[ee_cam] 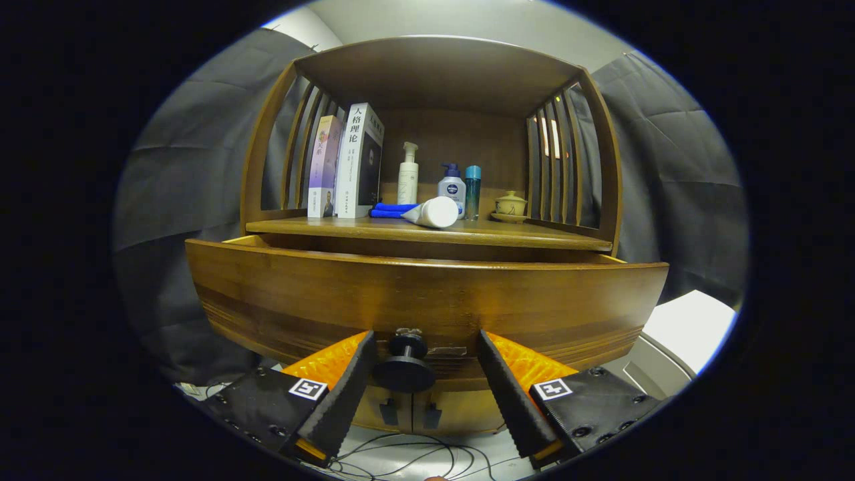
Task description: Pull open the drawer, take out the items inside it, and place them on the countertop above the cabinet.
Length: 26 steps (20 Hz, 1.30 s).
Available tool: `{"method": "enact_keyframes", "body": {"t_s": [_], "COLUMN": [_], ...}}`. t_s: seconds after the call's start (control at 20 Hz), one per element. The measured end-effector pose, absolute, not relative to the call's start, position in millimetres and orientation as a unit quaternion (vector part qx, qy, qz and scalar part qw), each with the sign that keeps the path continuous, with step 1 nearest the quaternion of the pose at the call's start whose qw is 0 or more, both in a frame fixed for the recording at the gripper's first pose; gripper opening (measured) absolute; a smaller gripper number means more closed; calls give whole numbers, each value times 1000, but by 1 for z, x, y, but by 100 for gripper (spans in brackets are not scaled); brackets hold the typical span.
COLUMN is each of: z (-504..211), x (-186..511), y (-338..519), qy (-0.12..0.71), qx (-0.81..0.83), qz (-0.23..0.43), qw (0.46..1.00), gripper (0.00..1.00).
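Drawer knob (405, 364), a dark round pull on a short stem, sits between the fingers of the gripper (425, 347). Fingers stand spread wide, one on each side of the knob, with a clear gap to each; neither pad touches it. The knob is fixed to the drawer (427, 300), whose curved wooden front lies just ahead of the fingertips. The drawer is pulled out from the cabinet: its top edge stands forward of the countertop (427, 232), and a strip of its pale inner side shows at the left corner. The drawer's contents cannot be seen from this angle.

On the countertop, beyond the drawer, a white tube (433, 212) lies on its side, resting partly on a folded blue cloth (394, 210). Behind these stand a white pump bottle (408, 175), a shorter white bottle with a blue cap (452, 187), and a slim teal bottle (472, 192) just beside it. Two books (347, 162) stand upright at the left. A small lidded cup on a saucer (510, 206) sits at the right. Cables (414, 461) trail on the floor below the fingers.
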State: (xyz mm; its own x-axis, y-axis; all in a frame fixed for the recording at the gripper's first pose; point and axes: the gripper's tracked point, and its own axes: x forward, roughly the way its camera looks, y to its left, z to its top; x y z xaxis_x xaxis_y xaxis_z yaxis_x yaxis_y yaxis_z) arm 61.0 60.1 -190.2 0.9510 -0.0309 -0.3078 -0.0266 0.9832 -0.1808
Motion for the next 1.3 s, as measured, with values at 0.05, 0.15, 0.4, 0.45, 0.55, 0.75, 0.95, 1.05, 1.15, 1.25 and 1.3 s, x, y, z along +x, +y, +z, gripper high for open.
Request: {"method": "enact_keyframes", "body": {"t_s": [0.05, 0.15, 0.4, 0.45, 0.55, 0.75, 0.95, 1.05, 1.15, 1.25, 1.3], "z": [-192, -193, -197, -200, -200, -202, -204, -206, -207, -207, -207], "x": [65, 73, 93, 93, 99, 111, 126, 133, 140, 145, 146], "y": [60, 60, 60, 58, 57, 60, 59, 60, 60, 60, 60], "qy": [155, 151, 147, 148, 148, 152, 158, 162, 163, 164, 161], "qx": [-94, -98, -118, -116, -114, -104, -96, -89, -91, -91, -92], "qz": [-1, -2, -3, -4, -4, -5, -6, -6, -6, -7, -9], "qw": [983, 984, 982, 982, 982, 983, 983, 983, 982, 982, 983], "gripper": [97, 97, 98, 98, 98, 98, 98, 98, 98, 98, 98]}}
